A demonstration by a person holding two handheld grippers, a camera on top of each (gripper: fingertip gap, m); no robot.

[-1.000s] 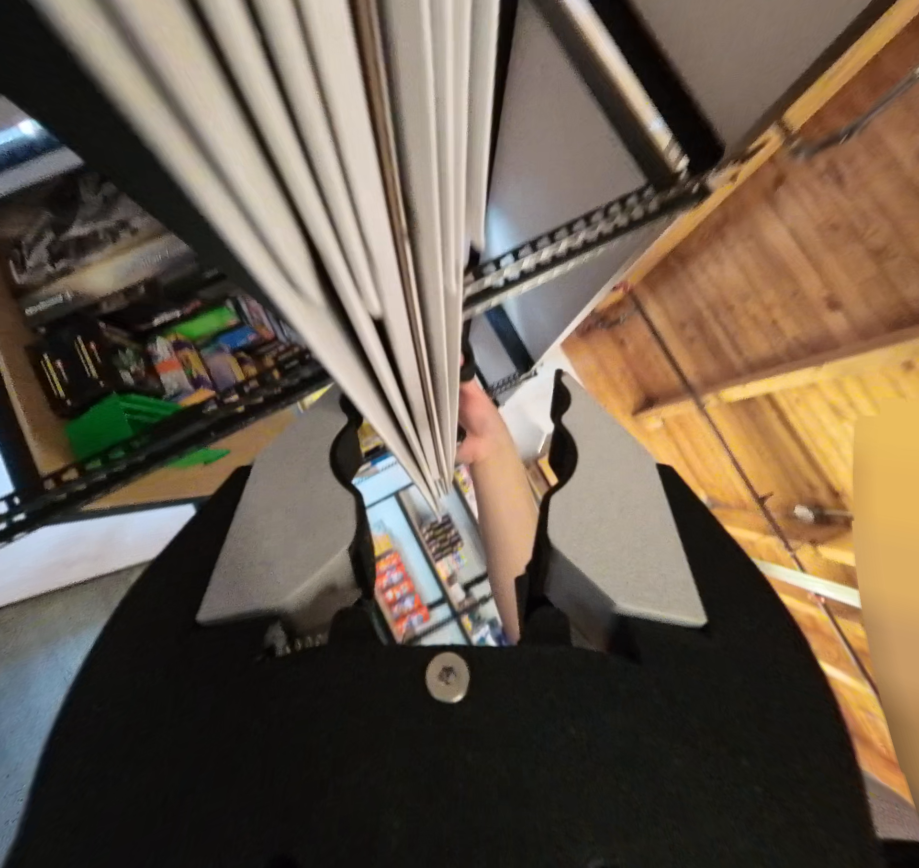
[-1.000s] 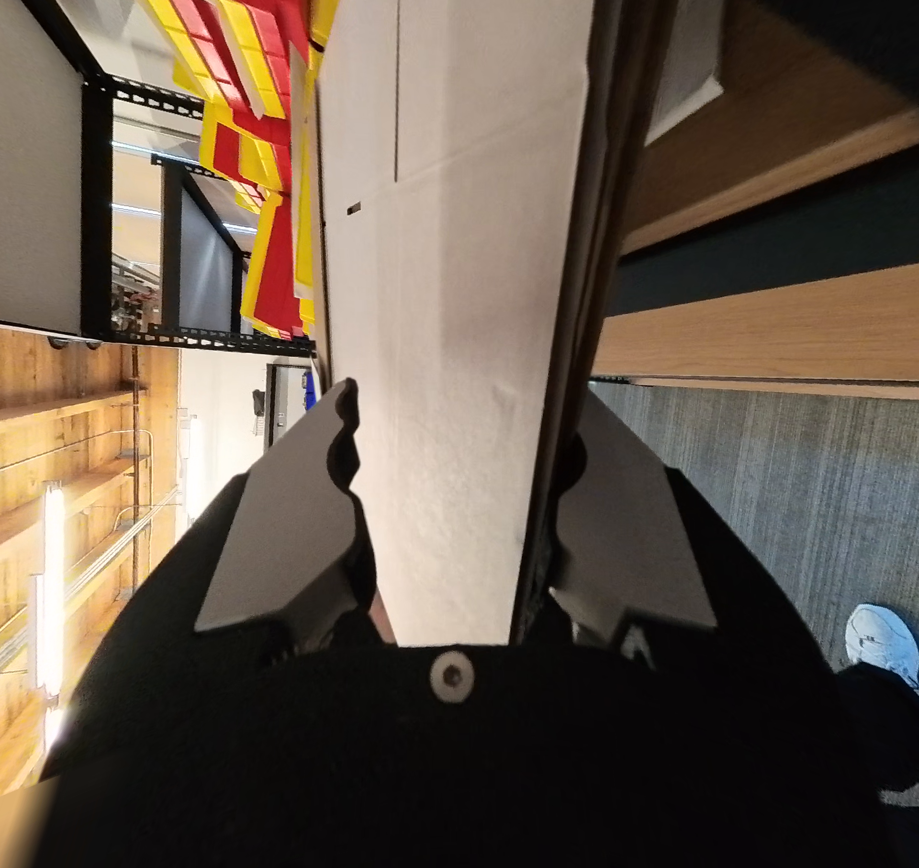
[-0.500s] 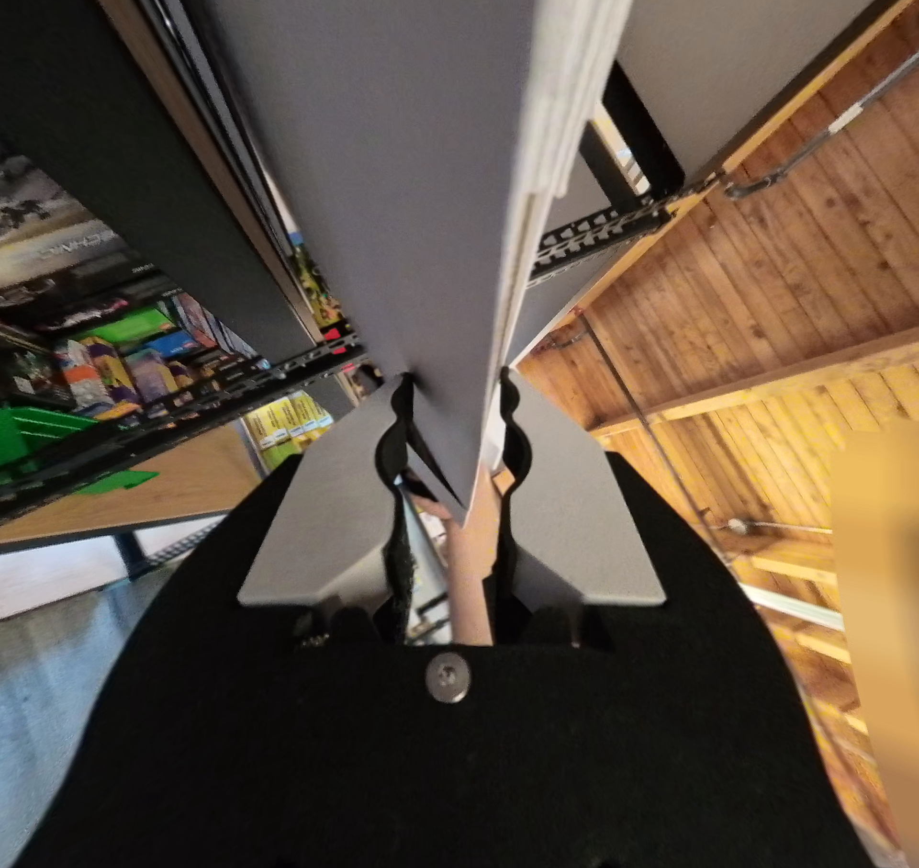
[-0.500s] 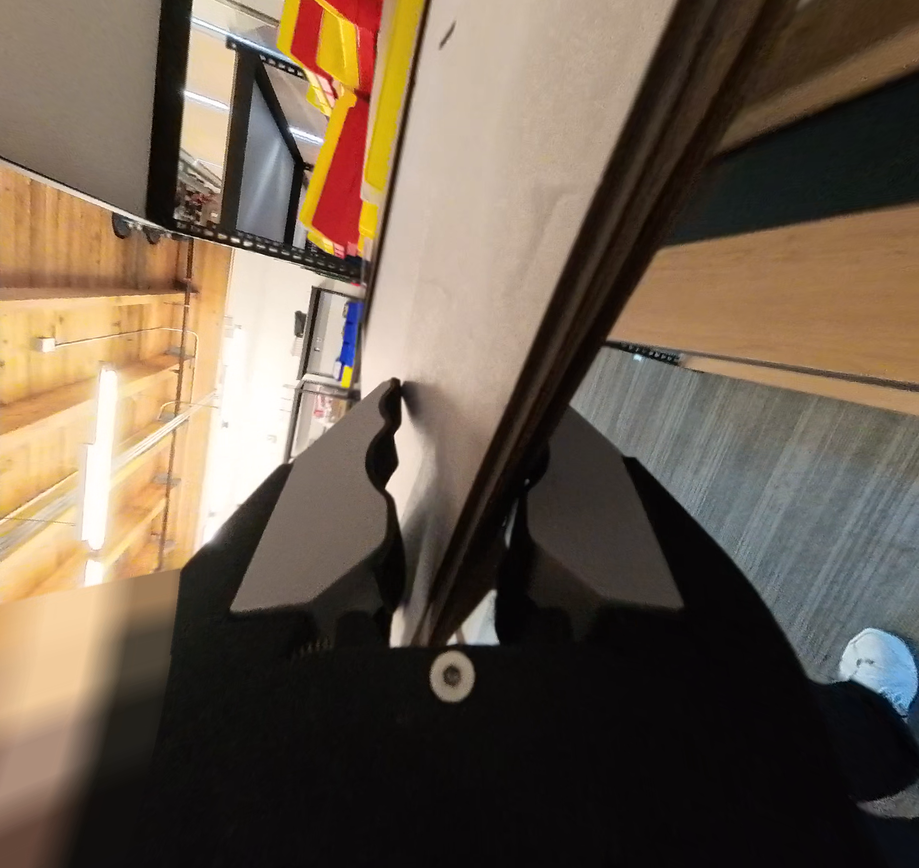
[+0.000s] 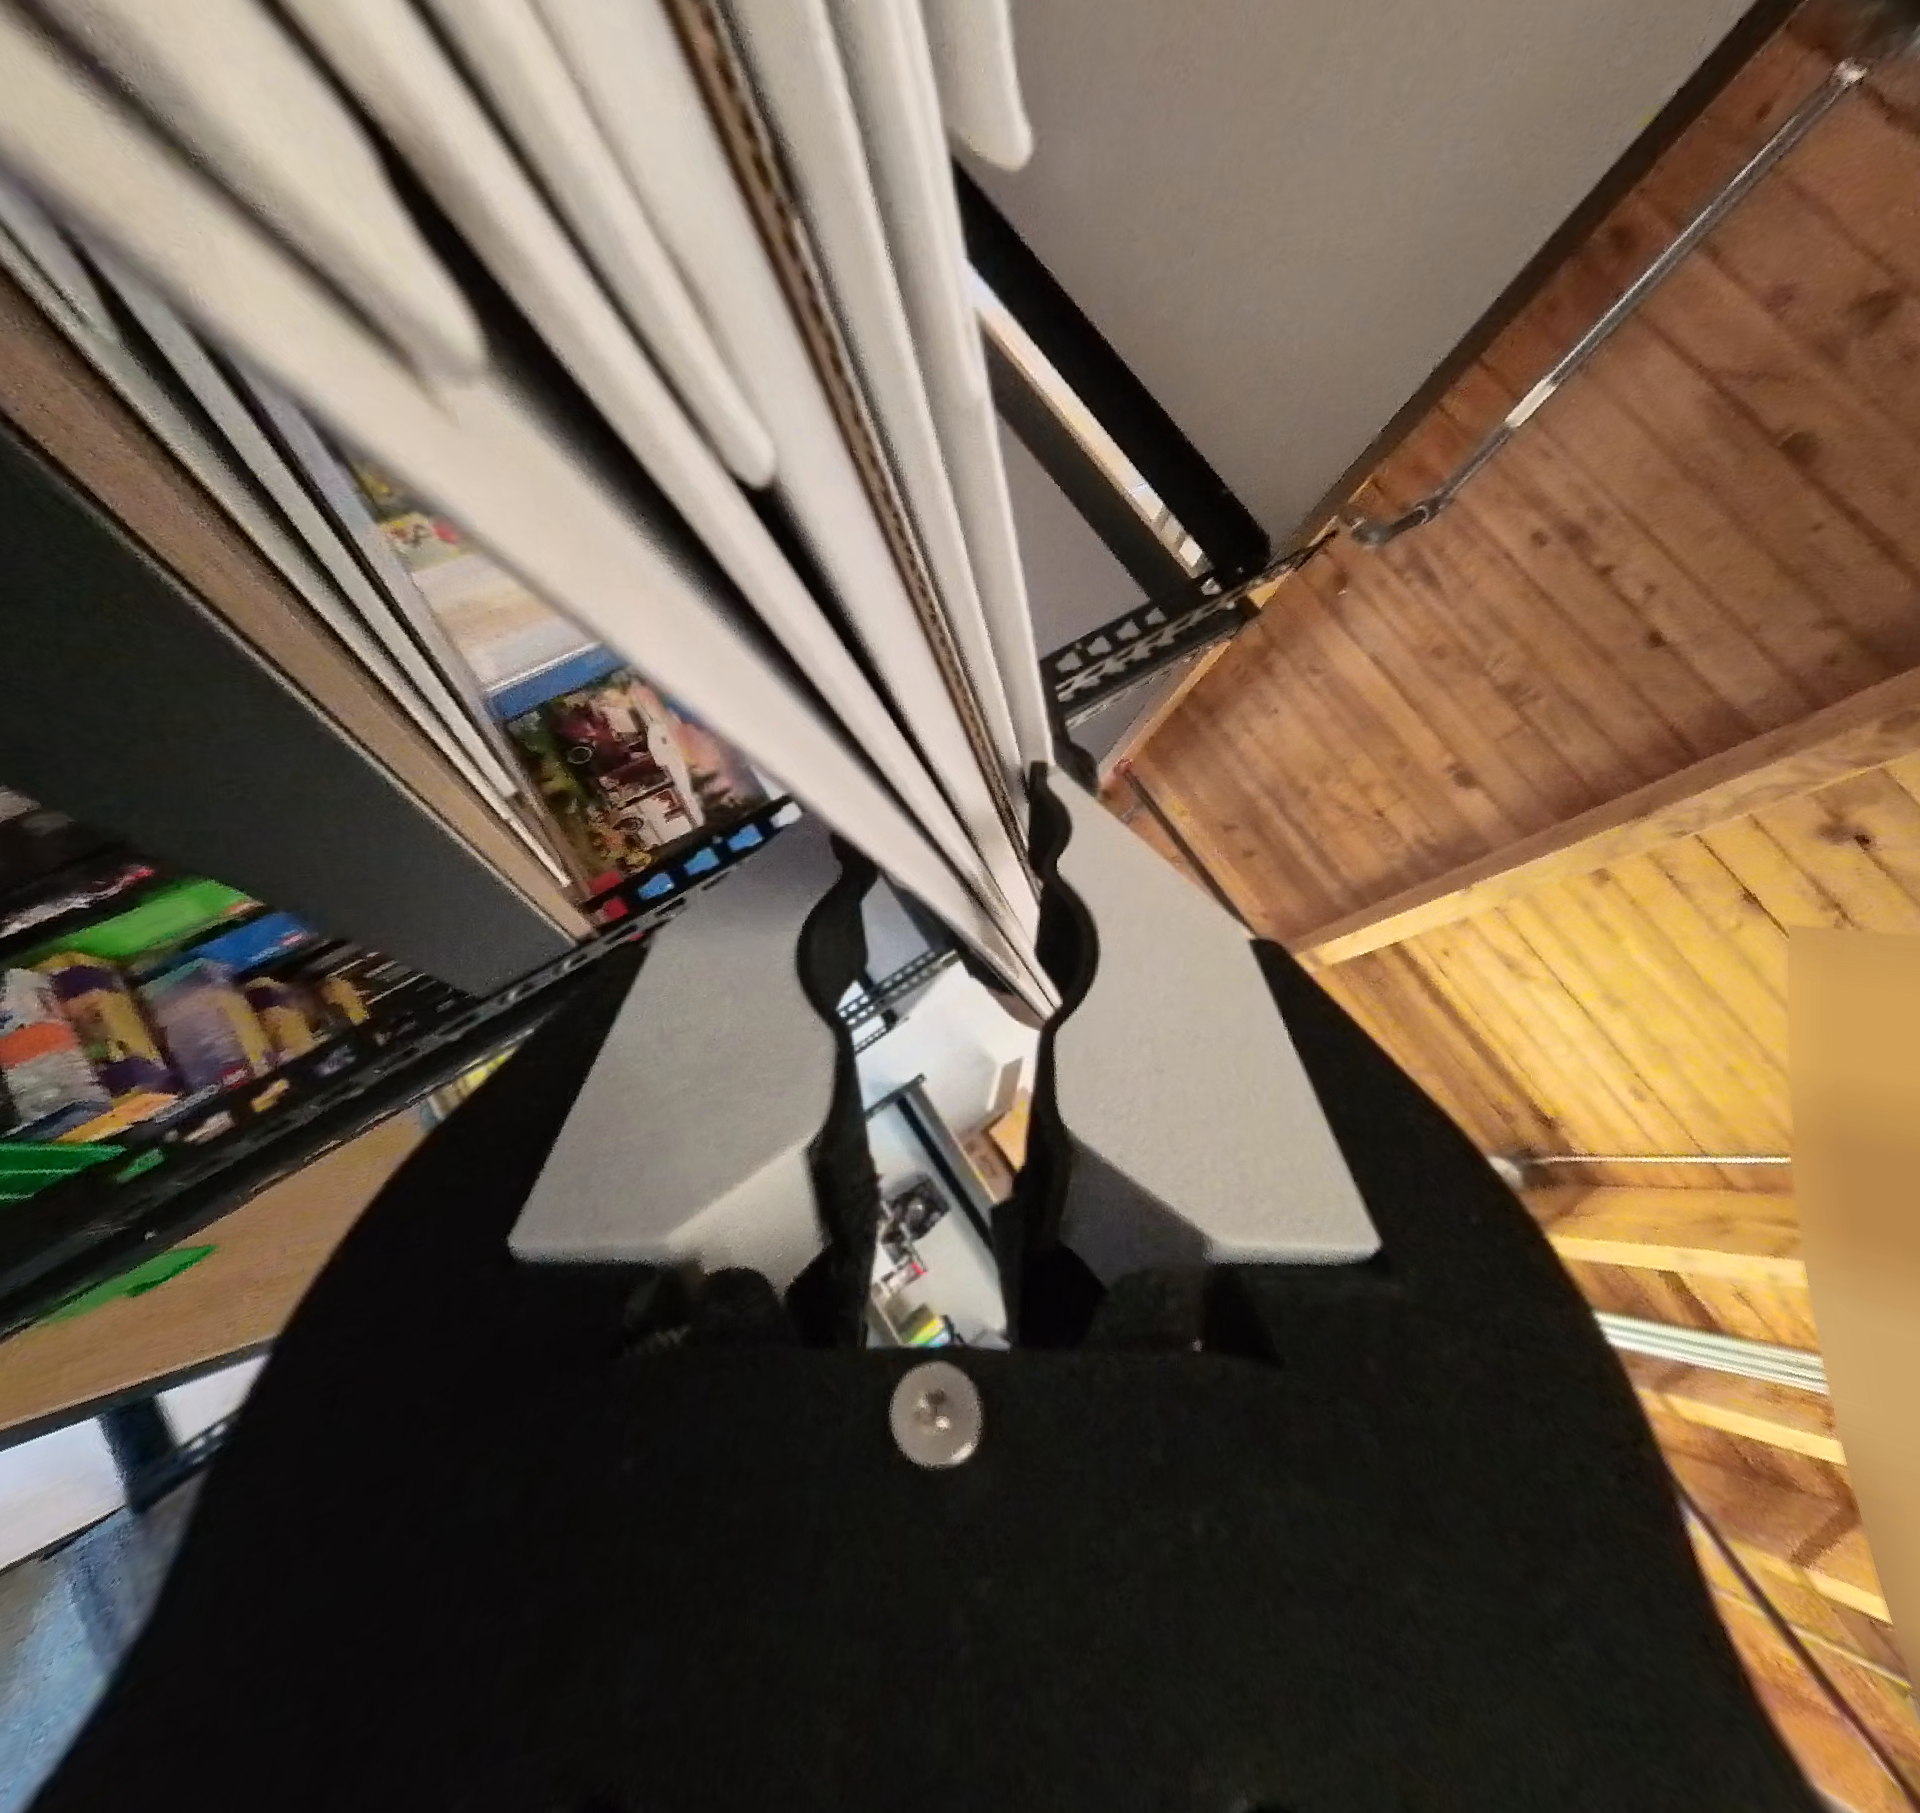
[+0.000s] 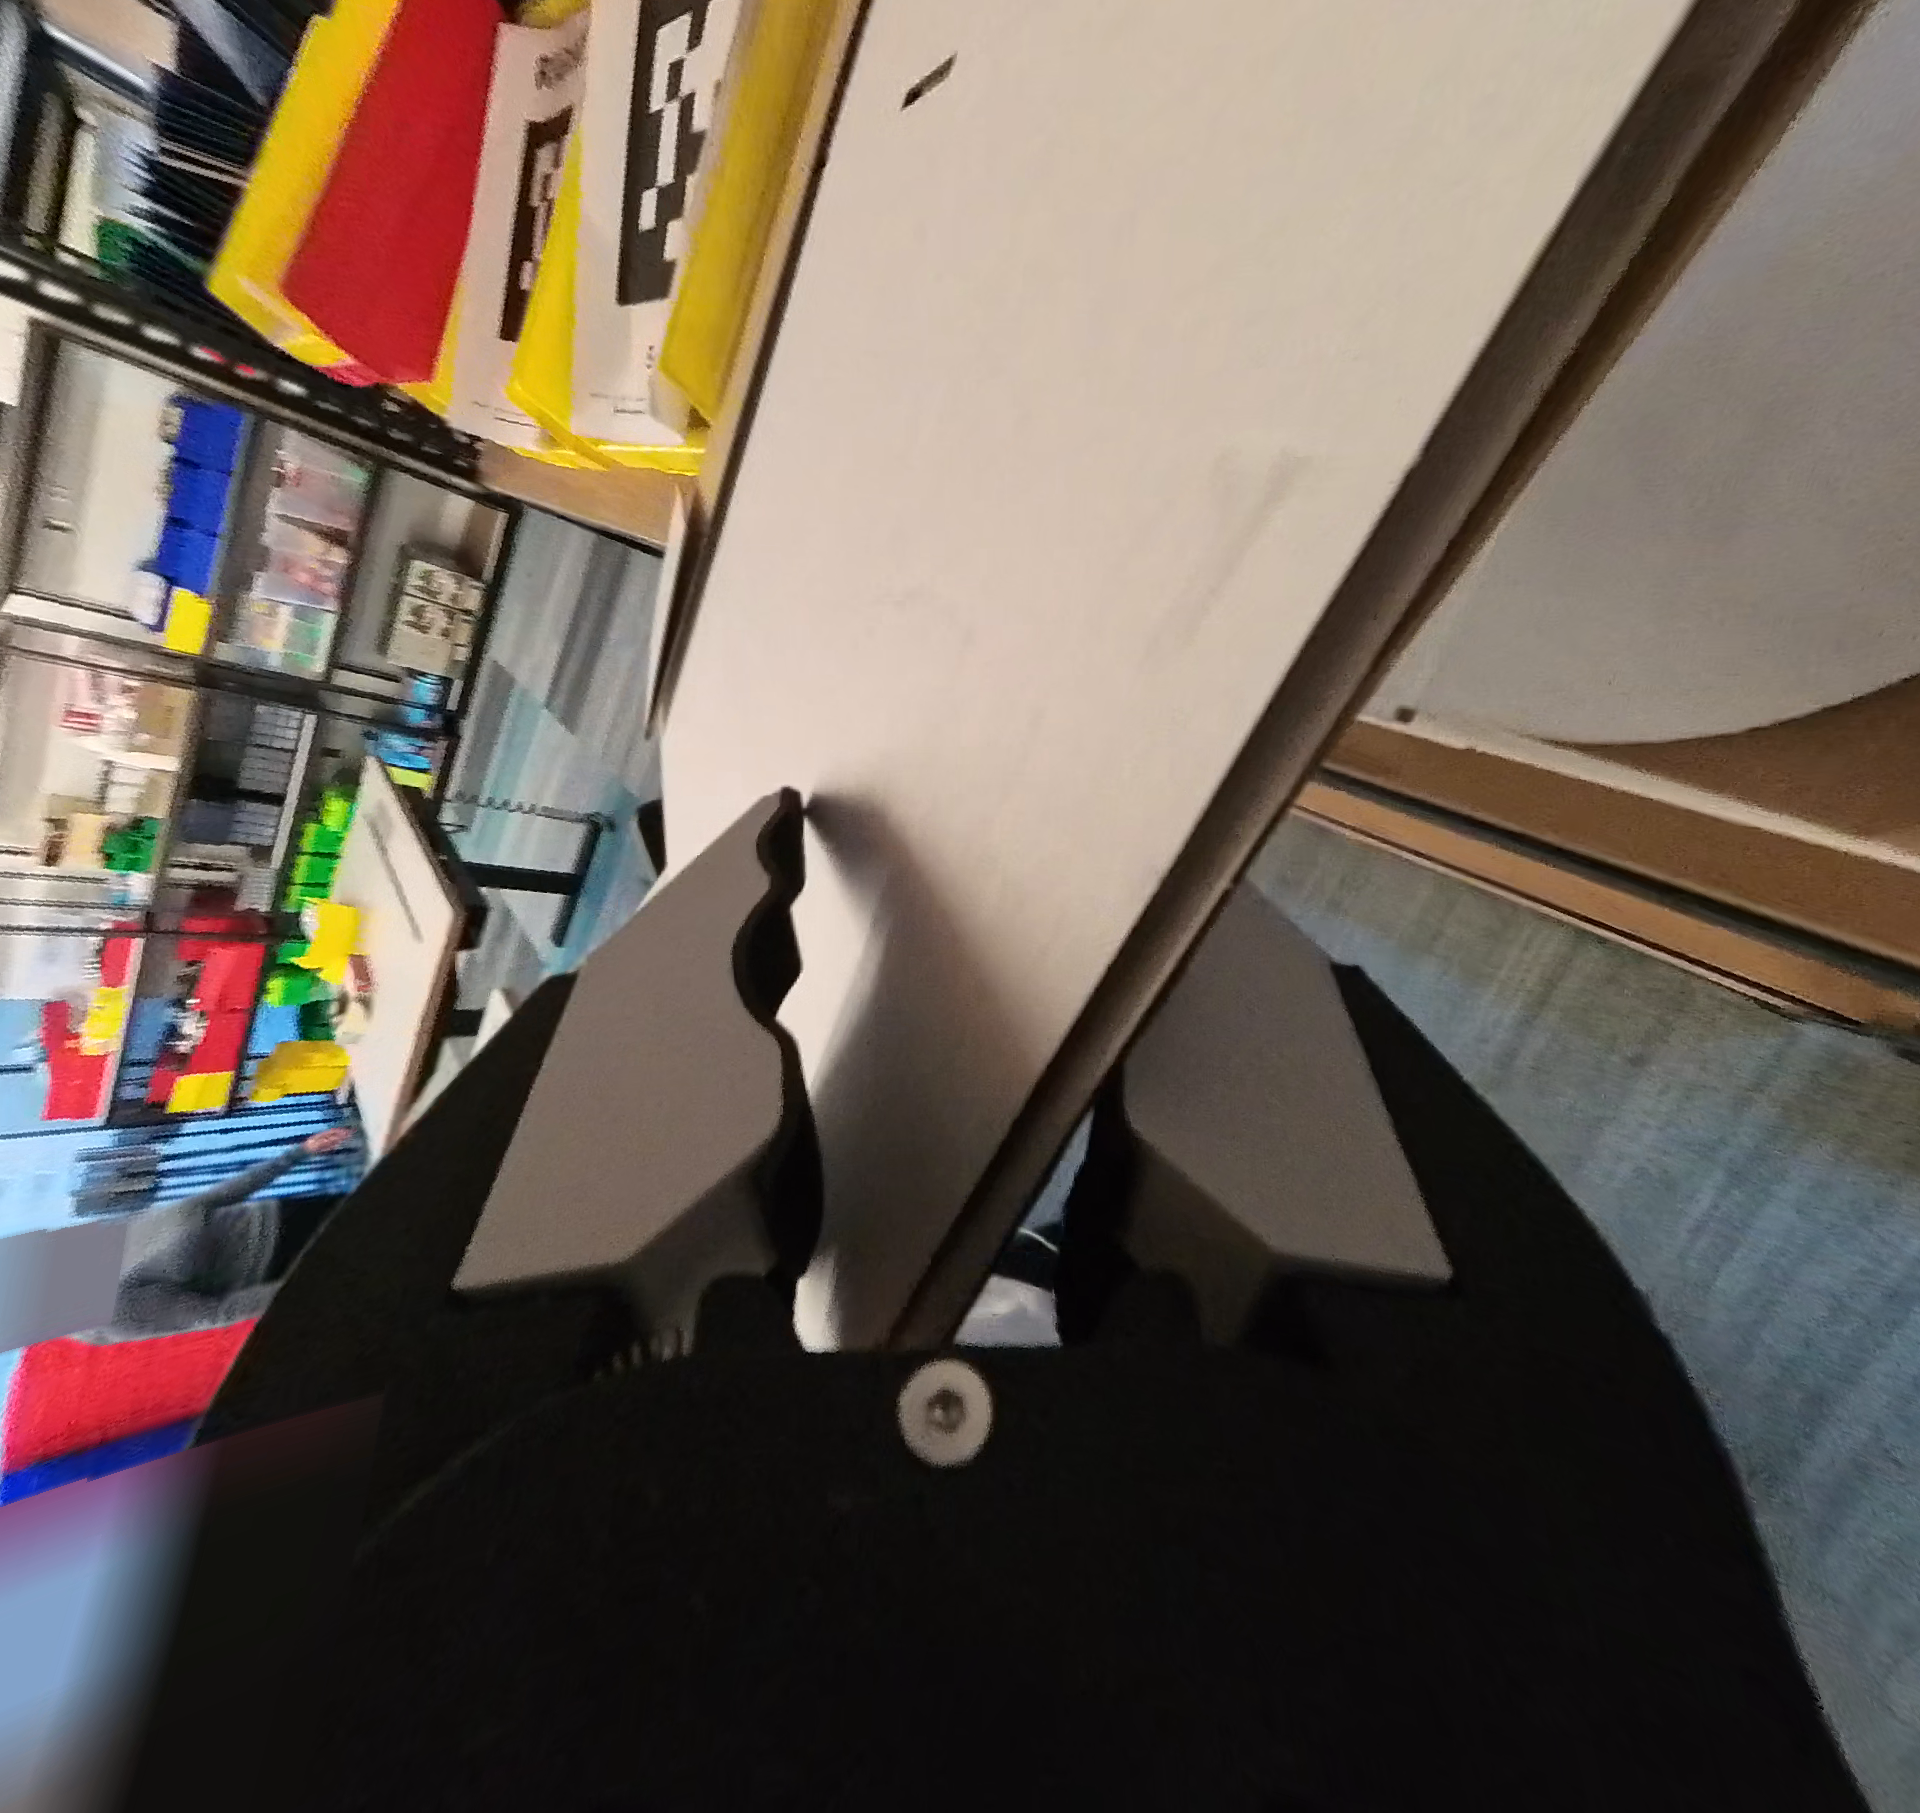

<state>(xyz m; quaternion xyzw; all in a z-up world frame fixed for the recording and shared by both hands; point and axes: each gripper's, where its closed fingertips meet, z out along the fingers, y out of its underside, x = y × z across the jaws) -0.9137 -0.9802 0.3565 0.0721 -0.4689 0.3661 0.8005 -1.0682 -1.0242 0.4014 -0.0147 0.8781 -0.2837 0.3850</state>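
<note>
My left gripper has the corner of a fanned stack of flat white cardboard sheets between its fingers. The corner lies against the right finger, and the lowest sheet's edge meets the left fingertip. My right gripper is shut on the lower edge of a flat white cardboard panel. Its left finger presses the white face, and the other finger sits behind the panel's grey edge. The panel runs up and away out of the top of the right wrist view.
Black metal shelving with colourful boxes stands left of the left gripper, and wooden planking fills the right. The right wrist view shows yellow and red bins with square-patterned marker sheets, distant shelves, grey-blue carpet and a person's outstretched arm.
The left jaws stand wider than half a second ago and the sheets have fanned out again. The arm seen between them is gone. The right view has swung towards the shelves, still gripping.
</note>
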